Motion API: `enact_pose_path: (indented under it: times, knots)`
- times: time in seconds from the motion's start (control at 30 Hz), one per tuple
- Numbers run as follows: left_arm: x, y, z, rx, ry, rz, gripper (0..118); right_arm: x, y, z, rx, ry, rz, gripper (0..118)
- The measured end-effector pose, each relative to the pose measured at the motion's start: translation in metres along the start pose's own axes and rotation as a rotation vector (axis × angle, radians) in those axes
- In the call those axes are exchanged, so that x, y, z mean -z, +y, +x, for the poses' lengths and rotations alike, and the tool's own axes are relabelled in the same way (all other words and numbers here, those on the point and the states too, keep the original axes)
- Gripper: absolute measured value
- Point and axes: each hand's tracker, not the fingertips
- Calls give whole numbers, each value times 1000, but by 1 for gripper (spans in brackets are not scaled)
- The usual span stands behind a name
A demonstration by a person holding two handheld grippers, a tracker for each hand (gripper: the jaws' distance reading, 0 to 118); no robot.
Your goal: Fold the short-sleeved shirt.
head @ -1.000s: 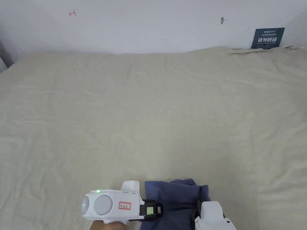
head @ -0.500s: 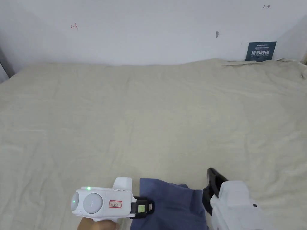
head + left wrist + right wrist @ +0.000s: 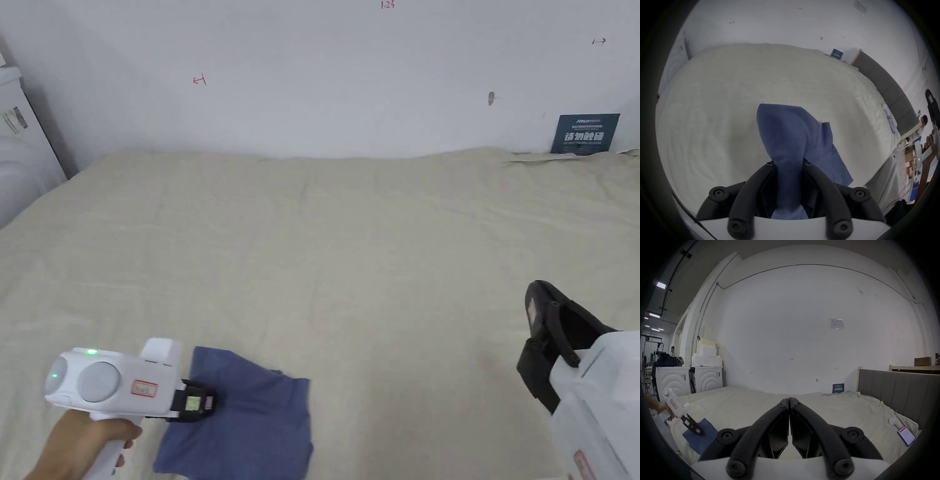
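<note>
Head view: left gripper [image 3: 199,404] clamps folded blue shirt [image 3: 250,422] at near-left of the bed [image 3: 350,250]; right gripper [image 3: 788,400] closed on nothing, raised well right of it.

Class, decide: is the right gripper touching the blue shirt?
Apart. The head view shows the right gripper lifted far to the side of the blue shirt, with bare bed sheet between them.
</note>
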Motion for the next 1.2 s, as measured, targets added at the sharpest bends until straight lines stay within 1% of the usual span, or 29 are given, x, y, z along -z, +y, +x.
enact_pose_path:
  times: [0.17,0.37,0.53,0.6,0.63,0.67,0.7,0.73,0.77,0.83,0.87,0.9,0.93,0.97,1.13,1.2]
  knots:
    - [-25,10,-71,-24,117,-19,19,12,-8,-2,-14,-17,-19,0]
    - [-40,16,-138,-50,243,-75,19,22,-18,-4,-20,-41,-47,0]
    - [-31,22,-169,-41,304,-133,19,27,-24,-1,-35,-66,-70,0]
    - [-23,20,-172,-20,331,-152,19,26,-25,-2,-37,-76,-75,0]
    - [-18,19,-175,-35,341,-156,20,27,-25,-1,-36,-82,-79,0]
    - [-13,16,-176,-35,346,-154,23,28,-26,0,-34,-85,-82,0]
    - [-9,14,-176,-34,367,-156,30,28,-26,1,-33,-87,-84,0]
    - [-5,11,-177,-40,405,-158,41,28,-27,1,-34,-88,-89,0]
    - [-1,9,-178,-63,431,-170,55,29,-27,2,-38,-90,-91,0]
    - [4,5,-178,-75,502,-166,80,29,-26,3,-35,-88,-93,0]
    - [4,2,-177,-62,540,-148,97,29,-26,3,-34,-88,-93,0]
    - [3,0,-176,-63,561,-129,107,28,-26,3,-34,-89,-94,0]
    - [2,-2,-175,-67,578,-105,113,28,-26,4,-32,-87,-94,0]
    - [1,-3,-173,-81,591,-84,115,27,-24,4,-28,-87,-91,0]
    - [-20,-7,-149,-107,604,14,115,25,-19,5,-18,-84,-89,0]
    - [-34,-8,-134,-105,608,103,115,24,-16,6,-16,-80,-89,0]
